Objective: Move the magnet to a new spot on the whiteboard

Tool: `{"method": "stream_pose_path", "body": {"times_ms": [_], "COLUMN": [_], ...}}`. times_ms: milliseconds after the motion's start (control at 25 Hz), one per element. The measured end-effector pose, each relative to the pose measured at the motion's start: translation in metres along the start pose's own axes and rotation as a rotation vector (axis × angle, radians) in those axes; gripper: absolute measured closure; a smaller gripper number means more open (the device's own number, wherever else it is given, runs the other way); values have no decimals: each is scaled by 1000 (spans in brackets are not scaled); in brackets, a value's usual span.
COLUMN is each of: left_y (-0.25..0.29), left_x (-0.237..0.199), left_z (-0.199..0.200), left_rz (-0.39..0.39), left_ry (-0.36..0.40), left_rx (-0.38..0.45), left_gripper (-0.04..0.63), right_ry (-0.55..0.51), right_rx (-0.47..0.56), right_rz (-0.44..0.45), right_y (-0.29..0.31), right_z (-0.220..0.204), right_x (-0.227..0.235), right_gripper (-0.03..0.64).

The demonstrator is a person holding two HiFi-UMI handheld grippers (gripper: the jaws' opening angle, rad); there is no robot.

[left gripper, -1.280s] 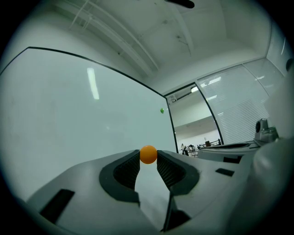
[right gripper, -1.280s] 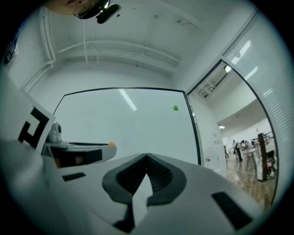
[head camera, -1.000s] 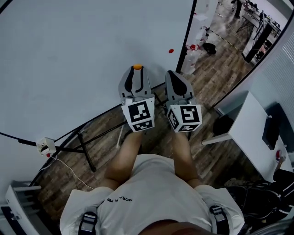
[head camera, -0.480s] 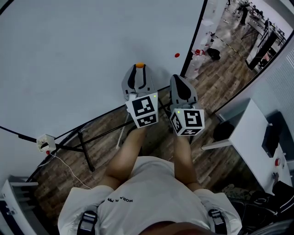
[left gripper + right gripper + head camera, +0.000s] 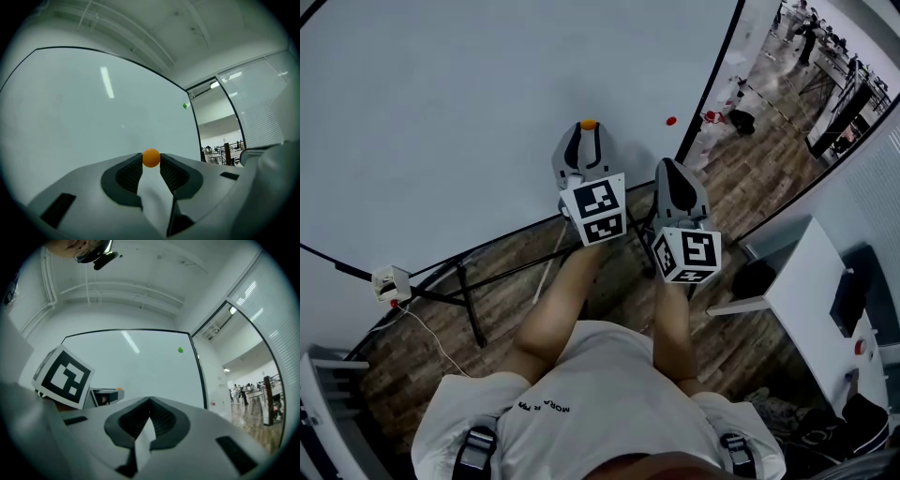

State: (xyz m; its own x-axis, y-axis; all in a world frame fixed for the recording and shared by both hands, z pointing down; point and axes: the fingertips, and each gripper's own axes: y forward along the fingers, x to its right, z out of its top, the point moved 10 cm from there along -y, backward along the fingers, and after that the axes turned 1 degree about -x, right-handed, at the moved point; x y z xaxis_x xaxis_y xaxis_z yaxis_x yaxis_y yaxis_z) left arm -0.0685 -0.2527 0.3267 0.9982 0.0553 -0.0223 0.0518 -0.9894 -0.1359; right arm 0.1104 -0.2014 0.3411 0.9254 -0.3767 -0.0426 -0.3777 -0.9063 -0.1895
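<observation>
Bare white whiteboard (image 5: 441,112) opens at nine o'clock of the small round orange magnet (image 5: 151,158), with the black frame edge (image 5: 712,84) at three. The left gripper (image 5: 585,134), nearly level, pinches it; the right gripper (image 5: 149,401) is pressed together.

A: How's the light?
B: Cool, even, fairly bright. A ceiling tube leaves a glare streak (image 5: 107,82) on the whiteboard (image 5: 61,126).
A: And sharpness?
B: Gripper views are fisheye with black corners and soft nearest parts. The head view bends straight edges.

Head view looks steeply down along the whiteboard (image 5: 441,112); both gripper views face it closely, sharing its right edge.
</observation>
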Motion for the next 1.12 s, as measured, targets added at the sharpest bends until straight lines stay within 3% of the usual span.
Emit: {"method": "stream_pose_path", "body": {"times_ms": [1120], "left_y": [32], "left_x": [-19], "left_z": [-4], "left_rz": [87], "left_ry": [1], "left_rx": [-61], "left_gripper": [482], "right_ry": [-3], "right_rx": [-3], "right_rz": [1], "right_y": [9], "right_z": [-5], "right_x": [-2], "right_gripper": [604]}}
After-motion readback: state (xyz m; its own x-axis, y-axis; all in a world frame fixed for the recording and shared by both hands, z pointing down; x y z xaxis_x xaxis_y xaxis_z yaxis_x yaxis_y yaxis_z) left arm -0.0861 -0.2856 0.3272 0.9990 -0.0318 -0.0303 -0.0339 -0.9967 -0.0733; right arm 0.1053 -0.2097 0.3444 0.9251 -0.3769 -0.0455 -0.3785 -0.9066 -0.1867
